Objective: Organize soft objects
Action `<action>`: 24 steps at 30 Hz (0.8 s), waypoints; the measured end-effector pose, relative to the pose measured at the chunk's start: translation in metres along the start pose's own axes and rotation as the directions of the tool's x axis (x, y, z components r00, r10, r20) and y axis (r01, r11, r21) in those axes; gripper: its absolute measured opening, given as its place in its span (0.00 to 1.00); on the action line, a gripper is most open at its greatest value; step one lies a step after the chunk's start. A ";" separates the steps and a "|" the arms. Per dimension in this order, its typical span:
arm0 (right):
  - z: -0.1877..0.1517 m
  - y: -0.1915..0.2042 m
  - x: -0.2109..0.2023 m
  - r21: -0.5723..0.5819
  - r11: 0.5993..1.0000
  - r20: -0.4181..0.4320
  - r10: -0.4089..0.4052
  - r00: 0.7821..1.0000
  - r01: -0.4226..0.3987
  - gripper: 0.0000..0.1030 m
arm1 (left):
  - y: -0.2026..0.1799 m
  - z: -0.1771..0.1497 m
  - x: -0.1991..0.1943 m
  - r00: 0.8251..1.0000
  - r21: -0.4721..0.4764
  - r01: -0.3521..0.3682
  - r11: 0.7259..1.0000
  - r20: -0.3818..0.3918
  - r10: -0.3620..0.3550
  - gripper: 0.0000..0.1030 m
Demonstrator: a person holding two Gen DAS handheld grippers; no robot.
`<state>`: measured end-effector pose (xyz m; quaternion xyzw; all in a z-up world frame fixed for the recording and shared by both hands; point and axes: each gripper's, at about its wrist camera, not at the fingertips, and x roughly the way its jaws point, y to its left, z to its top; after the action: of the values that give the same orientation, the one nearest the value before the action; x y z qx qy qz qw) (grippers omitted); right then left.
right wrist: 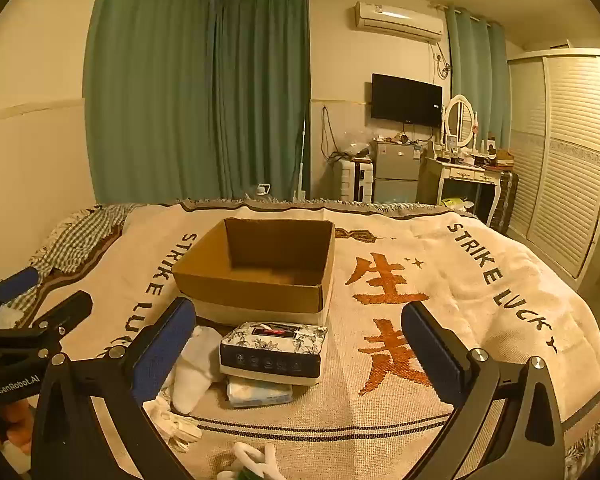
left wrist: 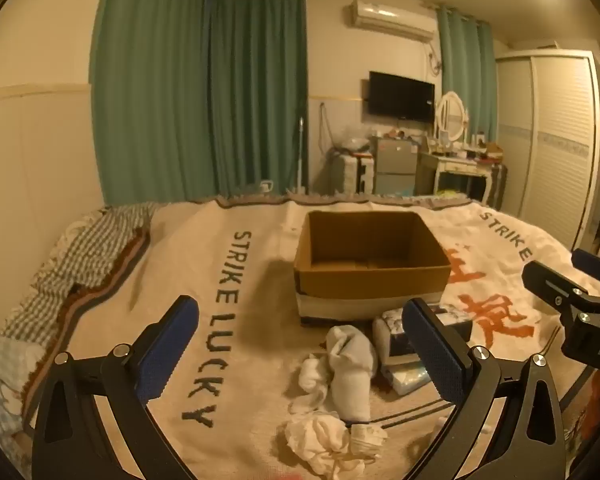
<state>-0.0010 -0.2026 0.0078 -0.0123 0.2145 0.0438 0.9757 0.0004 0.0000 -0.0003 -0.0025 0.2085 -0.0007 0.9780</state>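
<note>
An open, empty cardboard box [left wrist: 370, 276] [right wrist: 260, 276] stands on the bed blanket [left wrist: 240, 360] [right wrist: 440, 300]. In front of it lie a white rolled sock [left wrist: 350, 368] [right wrist: 194, 372], a crumpled white cloth [left wrist: 320, 436], a floral tissue pack [right wrist: 274, 352] [left wrist: 392, 338] and a small blue-white packet [right wrist: 258, 394] [left wrist: 410, 376] under it. My left gripper [left wrist: 300, 356] is open and empty, just above the socks. My right gripper [right wrist: 300, 352] is open and empty, with the tissue pack between its fingers in view. Each gripper shows at the edge of the other's view.
A checked cloth [left wrist: 88, 240] [right wrist: 84, 236] lies at the bed's left edge. Beyond the bed stand green curtains [right wrist: 200, 100], a small fridge [right wrist: 396, 176], a dressing table [right wrist: 464, 176] and a wardrobe [right wrist: 568, 160]. A white looped item [right wrist: 256, 460] lies at the near edge.
</note>
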 end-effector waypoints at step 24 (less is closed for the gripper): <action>0.001 -0.007 0.004 0.038 0.999 -0.008 0.007 1.000 -0.007 1.00 | 0.005 0.003 0.002 1.000 -0.011 -0.003 1.000 -0.006 0.002 1.00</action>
<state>0.0038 -0.2096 0.0068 0.0068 0.2195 0.0430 0.9746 0.0032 0.0051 0.0013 -0.0078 0.2113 0.0017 0.9774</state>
